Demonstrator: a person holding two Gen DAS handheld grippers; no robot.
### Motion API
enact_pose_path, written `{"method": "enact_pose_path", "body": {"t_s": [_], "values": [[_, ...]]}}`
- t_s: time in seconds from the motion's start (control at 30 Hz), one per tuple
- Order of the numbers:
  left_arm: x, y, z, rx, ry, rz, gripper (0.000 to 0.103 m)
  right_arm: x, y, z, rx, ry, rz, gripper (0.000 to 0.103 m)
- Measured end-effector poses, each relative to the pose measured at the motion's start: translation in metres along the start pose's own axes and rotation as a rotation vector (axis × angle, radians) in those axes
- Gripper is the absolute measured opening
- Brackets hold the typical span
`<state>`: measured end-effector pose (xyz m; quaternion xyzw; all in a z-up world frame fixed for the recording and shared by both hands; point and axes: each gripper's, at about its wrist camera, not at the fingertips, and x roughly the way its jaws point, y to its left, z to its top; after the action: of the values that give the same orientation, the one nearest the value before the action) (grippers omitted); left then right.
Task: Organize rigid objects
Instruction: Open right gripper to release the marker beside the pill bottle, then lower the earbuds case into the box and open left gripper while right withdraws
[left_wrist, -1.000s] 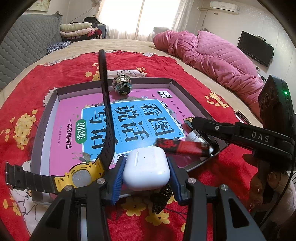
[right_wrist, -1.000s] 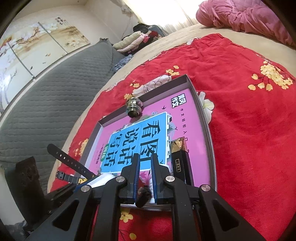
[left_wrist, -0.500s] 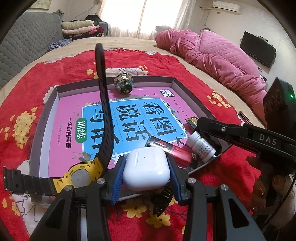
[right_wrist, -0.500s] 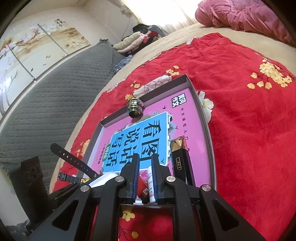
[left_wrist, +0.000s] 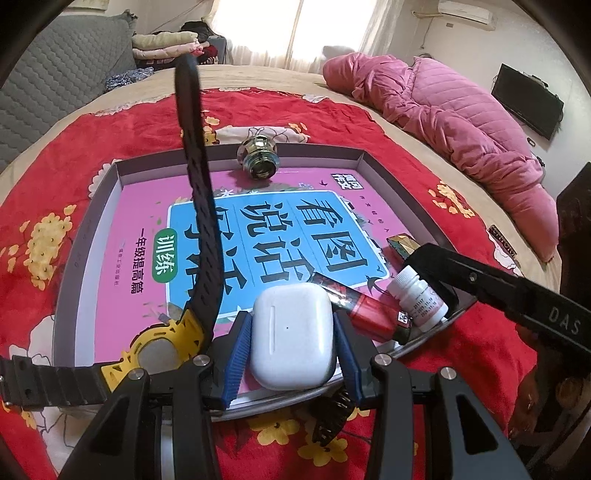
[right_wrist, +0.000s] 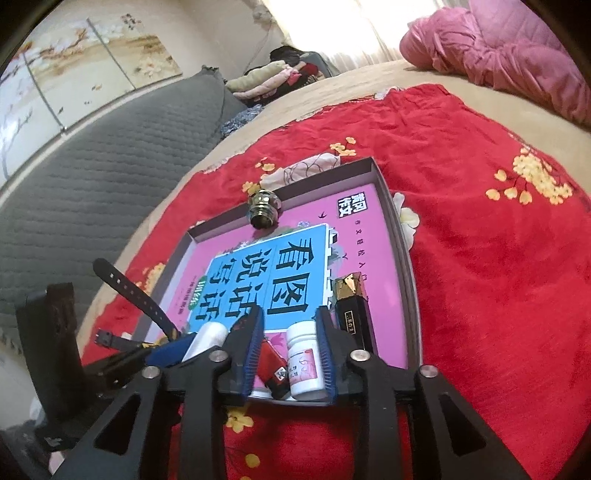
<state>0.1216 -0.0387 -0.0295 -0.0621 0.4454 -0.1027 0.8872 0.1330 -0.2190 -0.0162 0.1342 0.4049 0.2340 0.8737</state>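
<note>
White pill bottle (right_wrist: 303, 360) lies in the grey tray's (right_wrist: 413, 280) near right corner, between the right gripper's (right_wrist: 290, 356) blue fingers (right_wrist: 252, 350), which have just been opening and no longer press it; a red tube (right_wrist: 271, 365) lies beside it. Judgement: withdraw straight back to avoid rolling it. The left gripper (left_wrist: 291, 349) clamps the white earbud case (left_wrist: 291, 338) over the tray's near edge, beside the yellow watch (left_wrist: 159, 349).

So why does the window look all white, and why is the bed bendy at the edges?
Left wrist view: daylight floods the window, so it washes out to plain white; the fisheye lens bows the red blanket and darkens the corners. Right wrist view: the same glare sits at the top edge, the tray walls curve, and the white bottle stays sharp.
</note>
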Motion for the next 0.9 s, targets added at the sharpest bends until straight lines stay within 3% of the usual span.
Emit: {"method": "enact_pose_path", "body": {"t_s": [0.4,0.57,0.9], "values": [[0.0,-0.001,0.0,0.004,0.0,0.004,0.045,-0.004,0.011,-0.003,-0.073,0.001,-0.05,0.039],[-0.003,-0.001,-0.001,0.01,-0.004,0.006,0.045,-0.005,0.015,-0.006,-0.111,0.001,-0.079,0.045],[-0.006,-0.001,-0.002,0.02,-0.001,0.001,0.045,-0.006,0.02,-0.01,-0.137,0.007,-0.091,0.046]]}}
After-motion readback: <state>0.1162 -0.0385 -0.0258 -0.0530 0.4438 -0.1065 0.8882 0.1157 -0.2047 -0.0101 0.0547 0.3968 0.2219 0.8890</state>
